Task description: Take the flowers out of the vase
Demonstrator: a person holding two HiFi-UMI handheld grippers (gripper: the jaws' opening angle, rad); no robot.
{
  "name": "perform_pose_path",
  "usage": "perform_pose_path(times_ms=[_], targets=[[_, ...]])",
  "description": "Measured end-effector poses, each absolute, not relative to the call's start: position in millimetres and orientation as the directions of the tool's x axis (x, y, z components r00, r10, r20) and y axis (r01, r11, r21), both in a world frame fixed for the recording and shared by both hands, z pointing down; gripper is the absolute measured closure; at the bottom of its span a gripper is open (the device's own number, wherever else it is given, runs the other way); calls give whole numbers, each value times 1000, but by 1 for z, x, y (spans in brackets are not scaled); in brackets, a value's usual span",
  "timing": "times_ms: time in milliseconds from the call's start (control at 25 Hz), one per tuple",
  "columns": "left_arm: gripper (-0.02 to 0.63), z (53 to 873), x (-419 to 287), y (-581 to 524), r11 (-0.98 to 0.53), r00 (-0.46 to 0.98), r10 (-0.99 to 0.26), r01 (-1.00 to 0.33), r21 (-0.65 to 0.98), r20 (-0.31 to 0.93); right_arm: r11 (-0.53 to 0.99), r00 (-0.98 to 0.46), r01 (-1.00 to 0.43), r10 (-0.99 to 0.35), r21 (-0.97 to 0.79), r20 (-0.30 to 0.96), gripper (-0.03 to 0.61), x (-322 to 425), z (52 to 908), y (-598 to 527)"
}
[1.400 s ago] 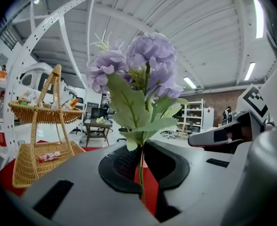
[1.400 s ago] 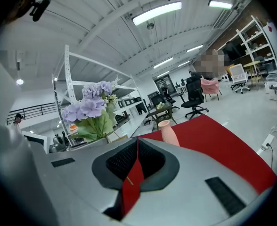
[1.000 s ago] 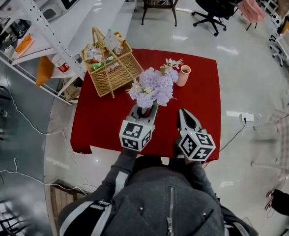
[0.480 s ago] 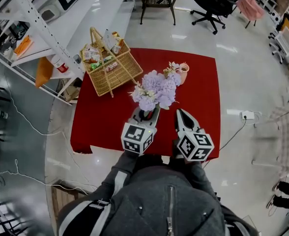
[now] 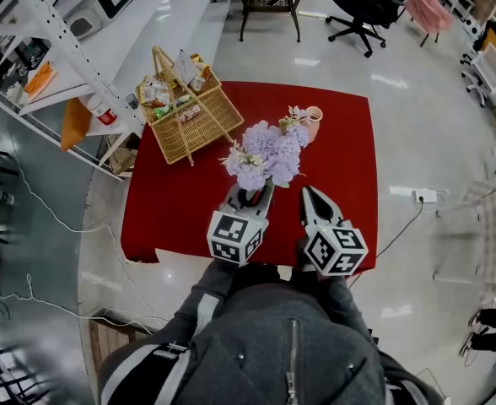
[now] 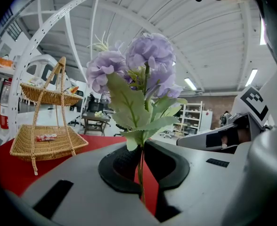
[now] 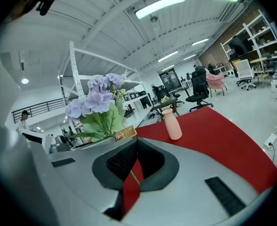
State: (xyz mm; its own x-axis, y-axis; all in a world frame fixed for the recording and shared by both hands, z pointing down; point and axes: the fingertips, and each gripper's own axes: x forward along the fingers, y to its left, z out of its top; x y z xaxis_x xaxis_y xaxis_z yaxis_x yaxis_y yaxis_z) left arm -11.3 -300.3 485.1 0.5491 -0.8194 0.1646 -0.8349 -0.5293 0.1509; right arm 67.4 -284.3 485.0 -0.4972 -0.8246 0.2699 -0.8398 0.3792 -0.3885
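Room, head view: glossy pale floor, metal shelving at upper left, office chairs along the top; a bench (image 5: 349, 175) under a red cloth fills the middle.
Flowers, head view: the purple flowers (image 5: 265, 153) are out of the vase, at mid-frame above the cloth, just above the left hand-held gripper (image 5: 250, 196).
Vase, head view: the pink vase (image 5: 314, 125) stands upright just up and right of the blooms, near the bench's far edge.
Surroundings, head view: a wicker basket (image 5: 189, 112) with packets sits at the bench's upper left corner. The right hand-held gripper (image 5: 309, 194) is just right of the left one, over the near edge.
Left grip, left gripper view: jaws nearly together, pinching the thin green stem (image 6: 141, 173) below the leaves. The blooms rise at centre frame, with the basket at lower left.
Handling: probably light. The heads look soft and crushable, and the thin stem is likely to swivel in the pads, so low on the stem is the place to hold.
Right grip, right gripper view: jaws drawn together at the tips. A thin tan sliver shows in the slot between the pads, and I cannot tell what it is.
Vase, right gripper view: nothing in its mouth, centre frame, well apart from the blooms at left.
In the way: the vase looks easy to topple if the leaves sweep it. The basket crowds the left, and bare cloth lies to the right.
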Motion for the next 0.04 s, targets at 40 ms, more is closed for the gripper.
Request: perform_pose_path(times_ms=[40], targets=[[580,485,-11,-300,-529,549,-820,-835,150,165,382,-500,-838,-823,-389,270,568,67,485,-284]])
